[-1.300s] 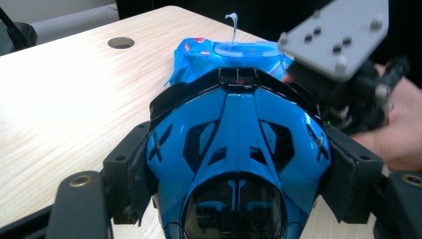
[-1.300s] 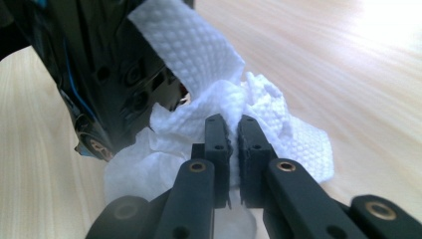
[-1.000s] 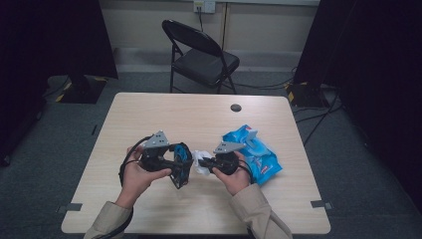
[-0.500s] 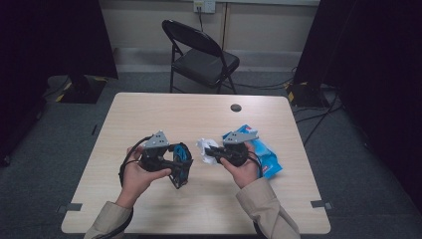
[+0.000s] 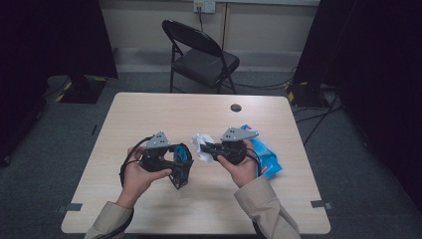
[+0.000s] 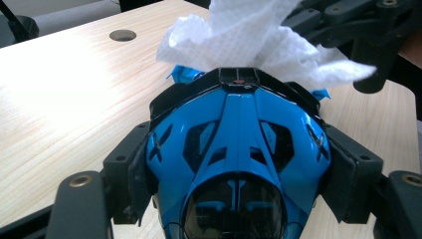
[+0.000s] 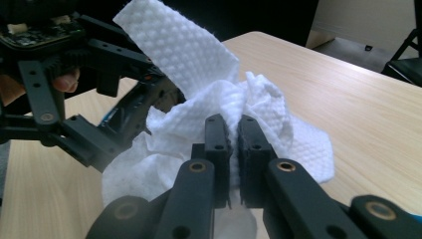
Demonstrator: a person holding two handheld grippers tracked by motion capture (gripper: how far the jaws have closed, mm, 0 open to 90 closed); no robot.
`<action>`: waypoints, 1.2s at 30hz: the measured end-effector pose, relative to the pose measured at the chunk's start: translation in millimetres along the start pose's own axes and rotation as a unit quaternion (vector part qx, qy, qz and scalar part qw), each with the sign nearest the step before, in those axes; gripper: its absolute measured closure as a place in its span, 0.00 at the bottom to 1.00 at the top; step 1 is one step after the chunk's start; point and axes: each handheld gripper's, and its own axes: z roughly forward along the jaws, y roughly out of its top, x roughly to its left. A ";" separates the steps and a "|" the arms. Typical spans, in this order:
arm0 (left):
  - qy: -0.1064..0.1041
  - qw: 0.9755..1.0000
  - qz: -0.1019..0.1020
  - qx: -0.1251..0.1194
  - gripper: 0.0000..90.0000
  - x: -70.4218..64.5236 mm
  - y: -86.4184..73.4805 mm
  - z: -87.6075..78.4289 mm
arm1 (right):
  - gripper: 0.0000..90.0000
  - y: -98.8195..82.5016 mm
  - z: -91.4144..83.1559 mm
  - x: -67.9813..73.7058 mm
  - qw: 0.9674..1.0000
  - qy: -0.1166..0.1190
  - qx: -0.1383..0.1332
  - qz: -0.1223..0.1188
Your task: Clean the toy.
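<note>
Now I see the left gripper [image 5: 180,167] clamped across a glossy blue-and-black mouse-shaped shell [image 6: 236,149], its pads pressing the two flanks; in the left gripper view the shell sits at the lower centre of the frame, with dark cut-outs in the blue and a black band across its far end. In the high view the shell [image 5: 182,155] shows just left of centre, held above the wooden table [image 5: 149,114].

My right gripper [image 7: 230,130] has its jaws pinched tight on a crumpled white paper towel [image 7: 199,74], dimpled all over, one flap standing up toward the upper left of the right gripper view. In the high view the towel [image 5: 201,144] hangs at the centre of the frame, just beside the shell and to its right. In the left gripper view the towel [image 6: 249,35] lies right behind the shell's far end; whether they touch I cannot tell.

A blue packet [image 5: 266,157] lies on the table at centre right, partly under my right hand [image 5: 241,167].
</note>
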 end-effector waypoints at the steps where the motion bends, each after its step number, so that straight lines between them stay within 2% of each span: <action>1: 0.002 1.000 0.000 0.001 0.29 0.5 -0.2 0.0 | 0.95 -0.3 2.6 2.4 1.000 0.004 0.001 0.000; 14: -0.002 1.000 0.000 0.003 0.29 -0.2 -0.3 0.5 | 0.95 -4.8 22.7 18.2 0.999 0.030 0.013 -0.006; 36: -0.005 1.000 0.002 0.000 0.29 -2.2 1.0 0.5 | 0.95 -12.2 35.3 20.4 0.999 0.027 0.024 -0.005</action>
